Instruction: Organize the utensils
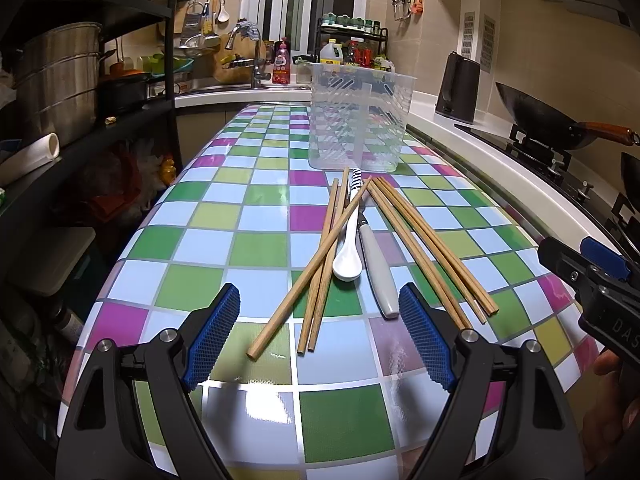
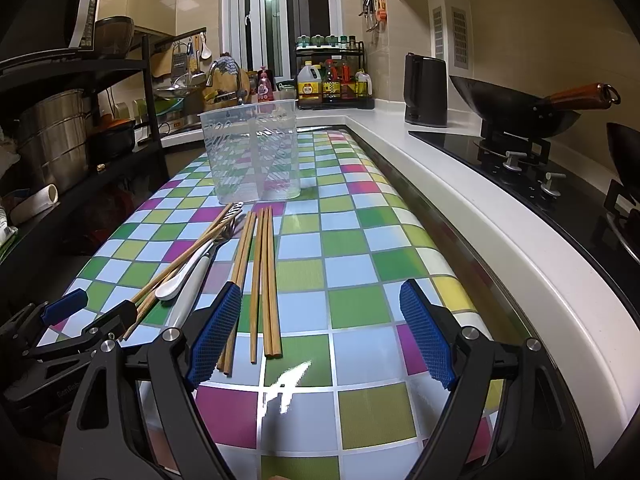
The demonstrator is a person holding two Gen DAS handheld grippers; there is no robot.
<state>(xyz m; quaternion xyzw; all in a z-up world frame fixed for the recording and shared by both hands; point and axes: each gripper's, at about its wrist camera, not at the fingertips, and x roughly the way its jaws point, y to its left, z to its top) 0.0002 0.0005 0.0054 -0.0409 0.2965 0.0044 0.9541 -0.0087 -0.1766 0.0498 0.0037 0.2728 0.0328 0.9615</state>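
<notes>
utensils: chopsticks, a white spoon and a grey-handled piece are lying in a loose pile on the checkered worktop, none yet sorted.
holder: the clear divided holder is standing upright just beyond the pile, looking empty.
step: judged as the very start; nothing is being lifted yet.
next move: one item needs to be singled out and pinched, probably an outer chopstick.
left tool: being held wide open, gripping nothing, hovering near the pile's near ends.
right tool: being held wide open, empty, over the right-hand chopsticks.
</notes>
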